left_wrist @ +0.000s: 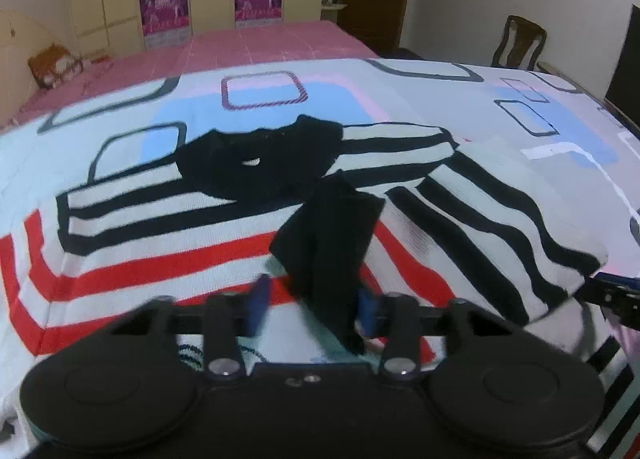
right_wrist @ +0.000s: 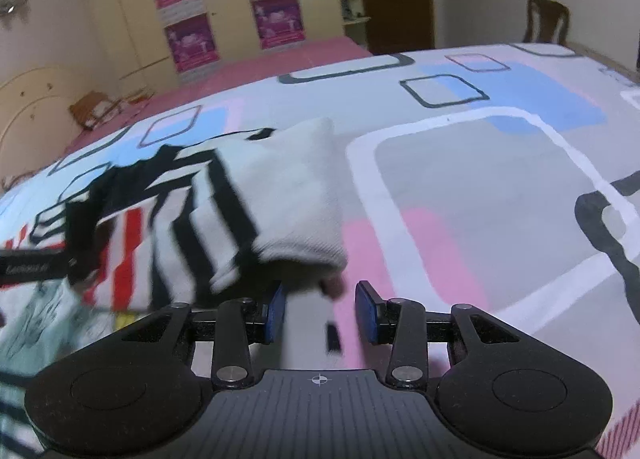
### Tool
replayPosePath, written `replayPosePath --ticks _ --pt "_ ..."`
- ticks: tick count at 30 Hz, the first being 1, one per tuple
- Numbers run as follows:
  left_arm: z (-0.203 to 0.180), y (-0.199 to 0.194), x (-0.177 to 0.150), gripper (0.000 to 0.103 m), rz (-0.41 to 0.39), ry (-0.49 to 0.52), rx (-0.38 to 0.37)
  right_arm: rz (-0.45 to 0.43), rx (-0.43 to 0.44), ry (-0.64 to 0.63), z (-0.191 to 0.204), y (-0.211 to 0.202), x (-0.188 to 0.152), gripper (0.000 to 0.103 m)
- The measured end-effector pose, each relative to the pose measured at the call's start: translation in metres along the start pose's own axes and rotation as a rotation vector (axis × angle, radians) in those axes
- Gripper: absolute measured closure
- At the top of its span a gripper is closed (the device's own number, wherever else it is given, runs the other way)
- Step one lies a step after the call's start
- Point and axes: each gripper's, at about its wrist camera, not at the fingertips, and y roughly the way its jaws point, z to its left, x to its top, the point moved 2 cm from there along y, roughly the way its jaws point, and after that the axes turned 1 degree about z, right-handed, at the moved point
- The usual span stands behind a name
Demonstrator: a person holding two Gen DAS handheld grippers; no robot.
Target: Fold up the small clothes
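Your striped shirt point(left_wrist: 248, 219) lies spread on the bed point(left_wrist: 540, 187), black collar away from you, red and black bands across the body; the sleeve on your right point(right_wrist: 288, 195) is doubled over the body and ends in a plain white cuff. Left gripper point(left_wrist: 316, 309): jaws part-way apart, with a black flap of cloth point(left_wrist: 332, 235) hanging down between the blue pads point(left_wrist: 258, 305). That flap lies against the pad on the picture's right, but the view is motion-blurred and you cannot tell whether it is pinched or just draped. Right gripper point(right_wrist: 320, 311): jaws part-way apart at the sleeve's near edge, with a pale strip of cloth between the pads and a clear gap on the right side, so no grip there. Risks, as judgement: if you pull the left side while the flap is only resting on one pad, it will slip out and the fold line will skew. If the right gripper closes on the doubled sleeve alone, it may drag that layer off the body and undo the fold. The two grippers work close together, so watch for a collision.
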Motion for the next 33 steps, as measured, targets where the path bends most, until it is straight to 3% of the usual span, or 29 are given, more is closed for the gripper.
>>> replayPosePath --ticks 1,2,3,4,7,11,17,19,21,22,24,27,31,32,33 --pt "0.002 0.001 0.001 0.074 -0.004 -0.005 -0.013 0.0 0.003 0.01 -0.002 0.004 0.003 0.063" --pt "0.005 0.0 0.001 0.093 -0.018 -0.006 -0.02 0.003 0.006 0.018 -0.003 0.008 0.004 0.063" --pt "0.01 -0.003 0.001 0.093 -0.042 -0.025 -0.022 0.005 0.01 0.022 -0.003 0.012 0.006 0.064" --pt "0.017 -0.01 0.001 0.093 -0.083 -0.065 -0.027 0.007 0.015 0.021 -0.004 0.015 0.006 0.076" --pt "0.048 -0.034 -0.009 0.093 -0.191 -0.15 0.012 0.011 0.025 0.009 -0.005 0.019 0.005 0.084" --pt "0.075 -0.022 -0.034 0.093 -0.108 -0.223 0.016 0.001 0.016 -0.036 0.001 0.024 0.001 0.085" --pt "0.073 -0.019 -0.041 0.093 -0.123 -0.237 0.016 0.007 0.012 -0.077 0.004 0.025 -0.002 0.085" --pt "0.074 -0.02 -0.04 0.085 -0.11 -0.236 0.01 0.021 0.018 -0.096 0.005 0.024 -0.001 0.085" --pt "0.076 -0.028 -0.04 0.055 -0.11 -0.232 0.015 0.035 0.035 -0.128 0.006 0.016 -0.001 0.084" --pt "0.078 -0.035 -0.041 0.046 -0.124 -0.226 0.024 0.035 0.046 -0.142 0.005 0.01 -0.001 0.084" --pt "0.082 -0.042 -0.041 0.041 -0.153 -0.221 0.031 0.006 0.078 -0.126 -0.002 -0.006 0.0 0.084" --pt "0.09 -0.034 -0.036 0.045 -0.129 -0.225 0.029 -0.026 0.094 -0.067 -0.01 -0.013 0.015 0.084" --pt "0.096 -0.018 -0.029 0.054 -0.092 -0.23 0.027 -0.036 0.138 0.018 -0.01 0.012 0.051 0.084" --pt "0.096 -0.015 -0.027 0.065 -0.088 -0.218 0.023 -0.039 0.143 0.024 -0.009 0.021 0.061 0.08" --pt "0.096 -0.013 -0.026 0.08 -0.087 -0.213 0.013 -0.043 0.143 0.026 -0.008 0.031 0.071 0.056"
